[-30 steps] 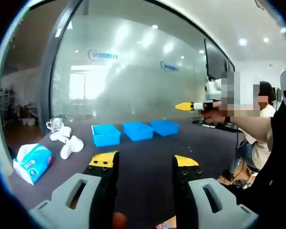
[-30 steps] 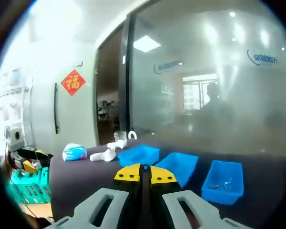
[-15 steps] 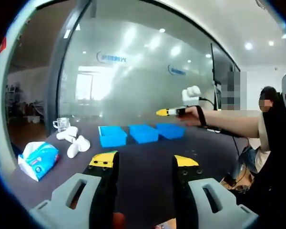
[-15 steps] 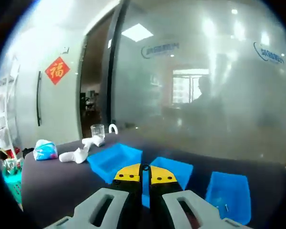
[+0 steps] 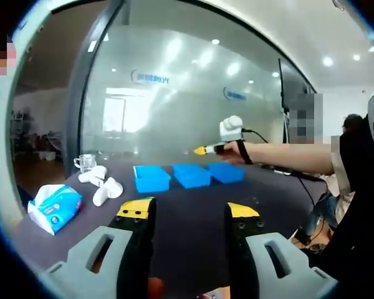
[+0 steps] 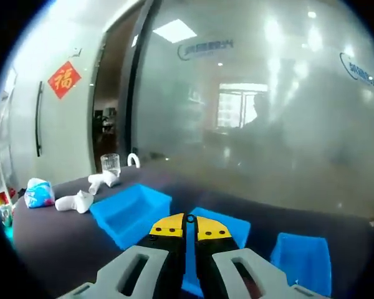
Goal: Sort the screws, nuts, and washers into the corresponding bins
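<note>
Frosted glass wall [image 5: 174, 93] w/ a blue logo, too blurred to read. Red diamond sign [image 6: 63, 79] by the door bears the character 福. Dark table [image 5: 187, 212] holds three blue bins [image 5: 151, 177] in a row. Right gripper [image 6: 190, 225], jaws pressed together, hangs above the middle bin [image 6: 221, 224]; can't tell if anything's pinched. Left gripper [image 5: 188, 212], jaws apart, nr table's front edge. Tissue pack [image 5: 53, 205], white cloths [image 5: 106, 190], glass cup [image 5: 84, 163] on the left.
</note>
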Demonstrator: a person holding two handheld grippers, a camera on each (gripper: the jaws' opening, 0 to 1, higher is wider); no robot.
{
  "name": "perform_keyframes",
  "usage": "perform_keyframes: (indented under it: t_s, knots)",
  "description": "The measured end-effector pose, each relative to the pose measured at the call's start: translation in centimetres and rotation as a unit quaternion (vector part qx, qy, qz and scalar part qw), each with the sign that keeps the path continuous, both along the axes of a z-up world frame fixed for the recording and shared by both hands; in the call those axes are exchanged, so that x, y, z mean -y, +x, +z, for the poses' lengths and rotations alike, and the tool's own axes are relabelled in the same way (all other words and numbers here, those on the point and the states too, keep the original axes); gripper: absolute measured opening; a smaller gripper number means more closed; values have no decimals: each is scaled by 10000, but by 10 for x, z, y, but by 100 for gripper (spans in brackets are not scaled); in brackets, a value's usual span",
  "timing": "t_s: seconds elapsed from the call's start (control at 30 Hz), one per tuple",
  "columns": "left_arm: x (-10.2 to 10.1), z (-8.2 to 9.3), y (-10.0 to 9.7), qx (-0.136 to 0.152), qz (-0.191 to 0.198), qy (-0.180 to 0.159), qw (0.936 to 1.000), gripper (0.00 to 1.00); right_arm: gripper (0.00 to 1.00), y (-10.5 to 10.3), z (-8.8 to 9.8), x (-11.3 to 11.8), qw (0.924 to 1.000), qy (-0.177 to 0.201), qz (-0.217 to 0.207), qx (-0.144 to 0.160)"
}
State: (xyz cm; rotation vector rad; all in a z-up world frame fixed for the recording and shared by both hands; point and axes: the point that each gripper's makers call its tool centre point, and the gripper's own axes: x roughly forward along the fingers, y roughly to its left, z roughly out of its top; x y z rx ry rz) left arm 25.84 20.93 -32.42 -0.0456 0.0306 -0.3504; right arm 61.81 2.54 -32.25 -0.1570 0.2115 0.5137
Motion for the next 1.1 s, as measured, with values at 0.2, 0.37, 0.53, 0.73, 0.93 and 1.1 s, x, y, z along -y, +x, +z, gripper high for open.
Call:
perform_keyframes:
  t_s: [0.2, 0.37, 0.53, 0.73, 0.93, 1.1]
  knots:
    - [3, -2, -2, -15, -33, -11, 10000, 42, 8, 7, -4, -2, 10000, -38, -40, -48]
    - [4, 0, -2, 4, -37, 1, 10000, 42, 17, 1, 0, 4, 10000, 5, -60, 35]
    - [7, 1, -2, -3, -102, -19, 9999, 42, 19, -11, 4, 14, 9999, 100, -25, 74]
    - [19, 0, -3, -42, -386, -8, 9992, 42, 20, -48, 10, 36, 9995, 202, 191, 180]
    - [36, 0, -5, -94, -852, -72, 9963, 42, 22, -102, 19, 65, 9977, 372, 511, 244]
    - [50, -3, -8, -119, -1224, 113, 9923, 42, 22, -165, 17, 92, 9950, 415, 875, 226]
